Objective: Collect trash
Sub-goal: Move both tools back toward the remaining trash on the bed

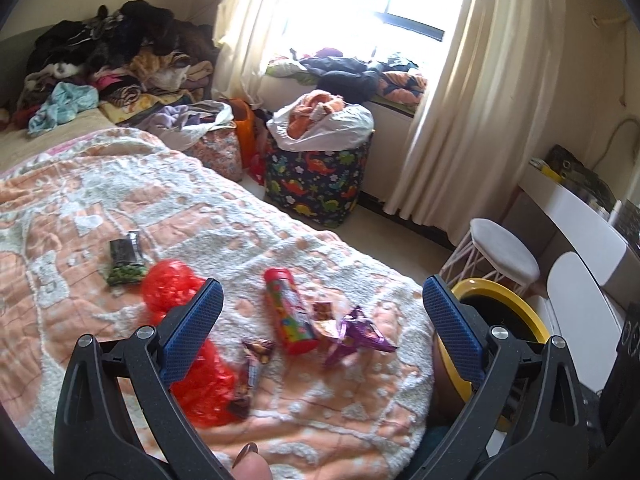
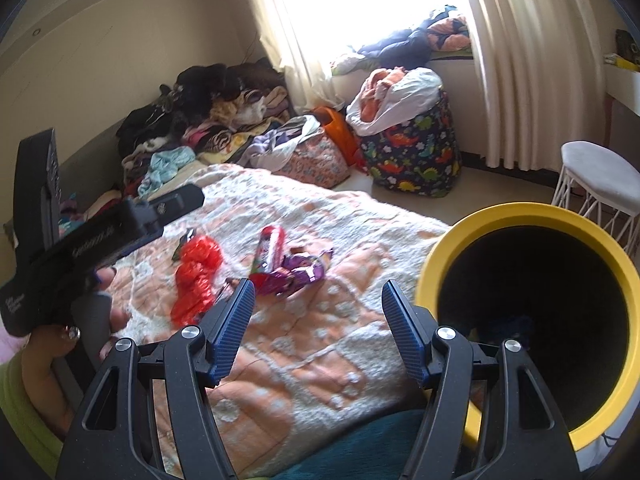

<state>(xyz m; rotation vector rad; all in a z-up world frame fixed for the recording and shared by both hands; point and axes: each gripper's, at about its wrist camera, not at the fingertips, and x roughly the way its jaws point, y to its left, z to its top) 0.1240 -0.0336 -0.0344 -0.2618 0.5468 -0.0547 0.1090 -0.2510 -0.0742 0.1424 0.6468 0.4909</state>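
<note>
Trash lies on the peach and white blanket (image 1: 100,208): a red snack tube (image 1: 289,312), a purple wrapper (image 1: 360,334), a brown wrapper (image 1: 250,372), a red plastic bag (image 1: 188,320) and a dark green packet (image 1: 126,260). My left gripper (image 1: 320,320) is open above them, empty. My right gripper (image 2: 318,312) is open and empty over the blanket, near the tube (image 2: 270,252), purple wrapper (image 2: 302,274) and red bag (image 2: 196,280). A yellow-rimmed bin (image 2: 532,328) stands right of it; the bin also shows in the left wrist view (image 1: 500,312).
A dinosaur-print hamper (image 1: 316,184) with a white bag stands by the curtain. Clothes pile (image 1: 112,56) at the bed's far end. A white stool (image 1: 500,256) and white desk (image 1: 572,208) stand at right. The left gripper's body (image 2: 80,240) shows at left.
</note>
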